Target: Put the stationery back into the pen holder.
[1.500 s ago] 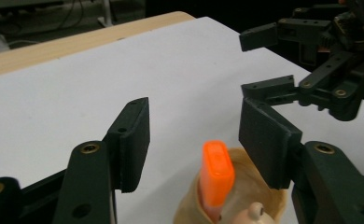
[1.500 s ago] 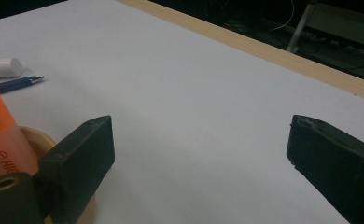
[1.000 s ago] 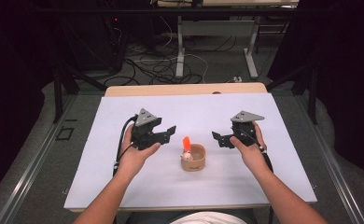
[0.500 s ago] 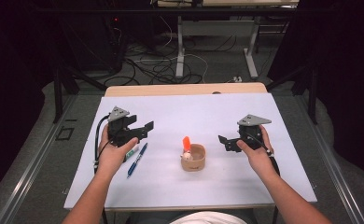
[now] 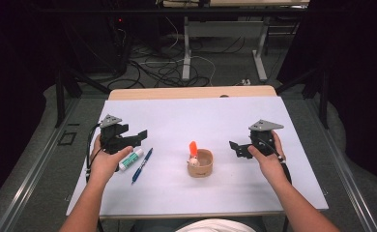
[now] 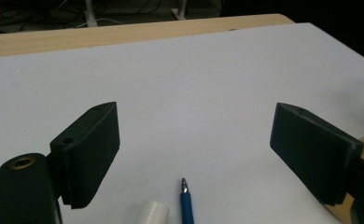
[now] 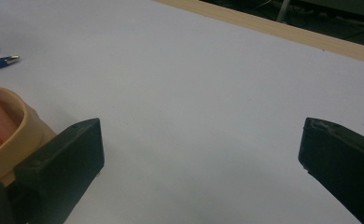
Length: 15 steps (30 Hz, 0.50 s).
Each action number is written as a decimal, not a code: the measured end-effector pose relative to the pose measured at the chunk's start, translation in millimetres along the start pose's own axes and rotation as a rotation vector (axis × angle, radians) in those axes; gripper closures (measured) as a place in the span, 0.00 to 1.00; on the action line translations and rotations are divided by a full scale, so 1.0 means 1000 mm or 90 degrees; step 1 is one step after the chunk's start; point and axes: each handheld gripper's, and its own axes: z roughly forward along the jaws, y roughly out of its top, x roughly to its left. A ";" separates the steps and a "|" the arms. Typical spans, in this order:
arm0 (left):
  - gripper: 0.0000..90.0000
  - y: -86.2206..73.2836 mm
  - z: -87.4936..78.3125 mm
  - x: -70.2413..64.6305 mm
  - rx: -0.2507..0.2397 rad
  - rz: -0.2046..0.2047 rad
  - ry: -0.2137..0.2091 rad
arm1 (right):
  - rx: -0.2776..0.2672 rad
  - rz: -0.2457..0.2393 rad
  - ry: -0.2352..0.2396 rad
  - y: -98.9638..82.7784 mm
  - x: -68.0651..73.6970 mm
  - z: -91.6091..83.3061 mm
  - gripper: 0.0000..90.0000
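- left gripper [image 5: 139, 136] has moved away from the cup [image 5: 199, 163] to the left side of the white sheet [image 5: 201, 116]; it now sits over the blue pen [image 5: 142, 165] and the white marker [image 5: 131, 159], which were hidden under the hand a second ago
- its jaws have just been opening and now stand wide, nothing between the pads; in the left gripper view the pen tip [image 6: 184, 185] and the marker's end [image 6: 151, 212] lie just below the gap
- likely meaning: one item is already dropped in the cup and the left hand is lining up to grab the next, pen or marker
- right gripper [image 5: 235, 147] has barely shifted, parked right of the cup, jaws wide and empty
- cup: small tan round holder, upright, mid-sheet between the two grippers, with an orange-capped marker [image 5: 193, 149] sticking up out of it
- pen and marker lie flat side by side, slanted, close but apparently not touching, well left of the cup
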 end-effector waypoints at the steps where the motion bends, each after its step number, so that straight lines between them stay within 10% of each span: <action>1: 0.18 -0.001 0.001 0.001 0.000 -0.002 0.005 | 0.002 0.008 -0.001 -0.001 0.000 -0.001 0.00; 15: 0.25 -0.013 -0.002 0.013 0.085 0.051 0.047 | 0.014 0.016 0.003 -0.005 -0.004 -0.002 0.00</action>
